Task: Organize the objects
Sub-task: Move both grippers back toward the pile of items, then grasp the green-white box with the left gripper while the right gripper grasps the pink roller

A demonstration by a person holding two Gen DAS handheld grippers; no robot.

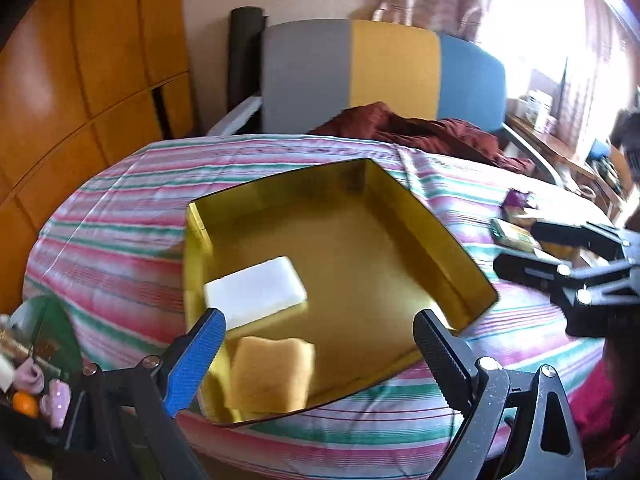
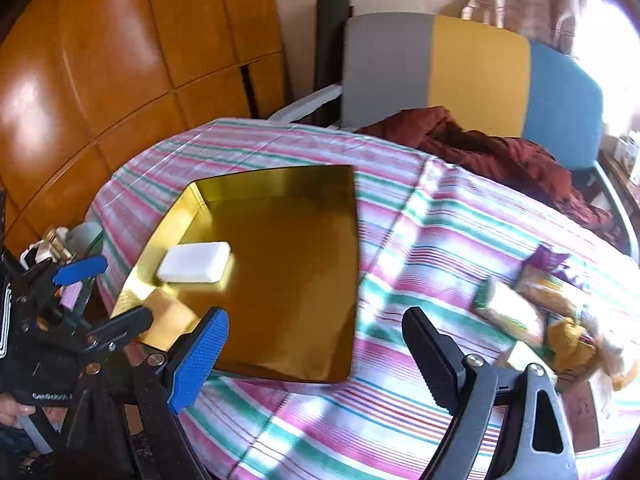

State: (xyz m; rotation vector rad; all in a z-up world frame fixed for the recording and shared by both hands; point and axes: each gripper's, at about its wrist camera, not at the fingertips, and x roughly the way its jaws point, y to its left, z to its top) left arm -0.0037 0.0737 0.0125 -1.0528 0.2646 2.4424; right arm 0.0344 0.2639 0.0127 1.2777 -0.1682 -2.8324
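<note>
Gold-lined tray (image 1: 400, 216) sits on the striped bed (image 1: 120, 208), already holding a white bar (image 1: 256, 292) near its left wall and a yellow sponge (image 1: 272, 376) at the near corner. Left tool (image 1: 320, 344) hangs over the tray's near edge, jaws wide, nothing in them. Right tool (image 2: 316, 344) hovers over the tray's right near corner, also wide and empty. Remaining loose items are a cluster of packets (image 2: 516, 304) on the bed, well right of the tray; a purple wrapper (image 2: 550, 258) lies behind them. Packets look light and crinkly, probably slippery film, so pinch across the short width at mid-length, not at a floppy end seal. Sponge is soft and will compress; bar is rigid, possibly slick. Tray walls are thin and shiny, likely light card, so it may shift on the soft bedding if bumped.
</note>
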